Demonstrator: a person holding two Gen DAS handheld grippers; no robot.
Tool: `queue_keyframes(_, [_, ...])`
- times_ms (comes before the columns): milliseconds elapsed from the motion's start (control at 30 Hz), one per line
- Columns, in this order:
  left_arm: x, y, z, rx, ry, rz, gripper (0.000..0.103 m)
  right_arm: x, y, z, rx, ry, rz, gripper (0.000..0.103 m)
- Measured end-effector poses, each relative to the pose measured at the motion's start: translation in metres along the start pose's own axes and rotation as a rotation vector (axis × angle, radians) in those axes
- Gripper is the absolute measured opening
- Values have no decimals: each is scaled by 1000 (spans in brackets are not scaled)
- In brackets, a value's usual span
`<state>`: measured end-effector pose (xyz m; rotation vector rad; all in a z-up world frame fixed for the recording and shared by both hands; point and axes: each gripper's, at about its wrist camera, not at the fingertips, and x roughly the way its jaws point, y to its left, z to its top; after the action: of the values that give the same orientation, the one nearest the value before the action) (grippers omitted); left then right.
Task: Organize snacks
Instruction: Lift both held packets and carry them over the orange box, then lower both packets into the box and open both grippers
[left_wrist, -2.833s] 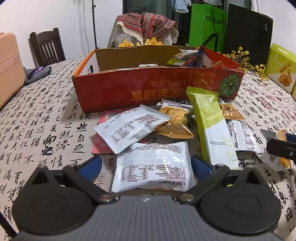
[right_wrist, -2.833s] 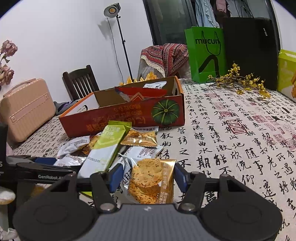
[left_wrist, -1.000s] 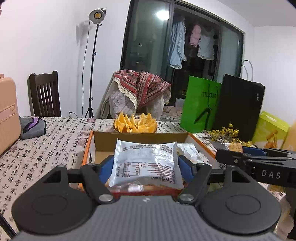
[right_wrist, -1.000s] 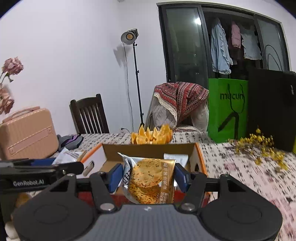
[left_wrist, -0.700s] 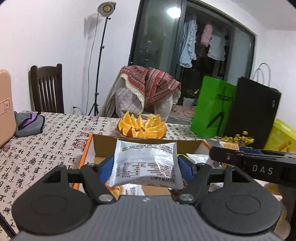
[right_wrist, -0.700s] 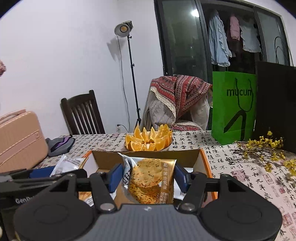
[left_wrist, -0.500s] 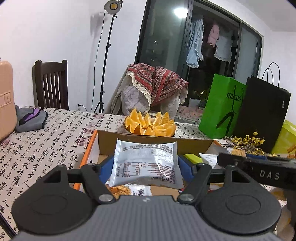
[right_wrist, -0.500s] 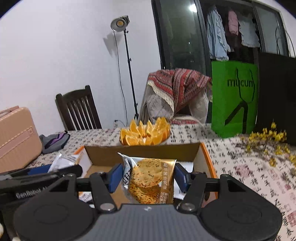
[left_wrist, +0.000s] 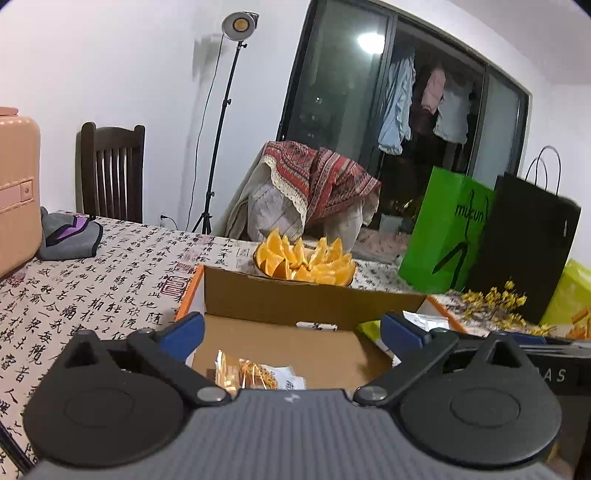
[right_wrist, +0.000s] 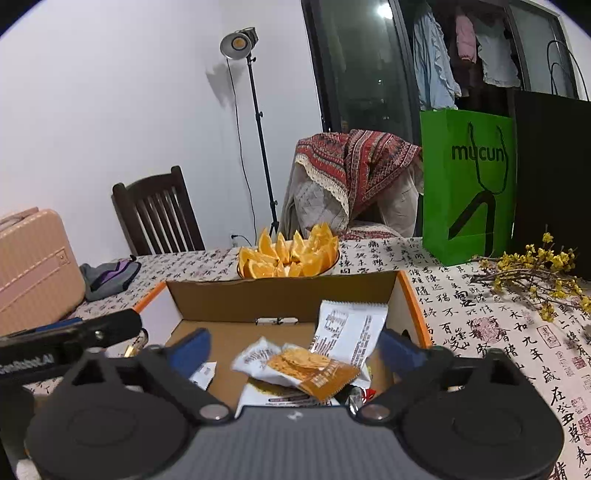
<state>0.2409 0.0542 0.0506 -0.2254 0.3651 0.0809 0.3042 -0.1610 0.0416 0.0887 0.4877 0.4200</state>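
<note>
now cracker packet (right_wrist: 303, 369) flat in box (right_wrist: 280, 295), long axis toward right wall

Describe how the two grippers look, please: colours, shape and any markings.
Both look alike. The left gripper and right gripper each have a grey ribbed body, black linkage arms with silver pivot screws, round black discs and blue fingers. Seen from the side, the left one reads "GenRobot.AI" and the right one "DAS", in white letters. No cables or sleeves show.

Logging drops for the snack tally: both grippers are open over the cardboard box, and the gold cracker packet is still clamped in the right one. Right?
Not quite: the right gripper is open too, and the gold cracker packet lies loose in the cardboard box, as the right wrist view shows. The left gripper is open.
</note>
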Motion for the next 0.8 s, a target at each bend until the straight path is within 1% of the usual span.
queue_keyframes(200, [-4,-2,2,-2,-6,4,103,-2,-5,1,20,-1,-4,103])
queue_keyframes(333, [-12,-2,7,-7,-14,4,103,-10,-2,5,2,-16,-20,103])
queue_keyframes(567, [-37,-3,14,-21,-25,1,103,-37,8,7,-37,-45,-50,103])
queue_keyframes(800, [-68,2,3,-36,-11,6,103,-67,17,-9,-61,-29,-67,103])
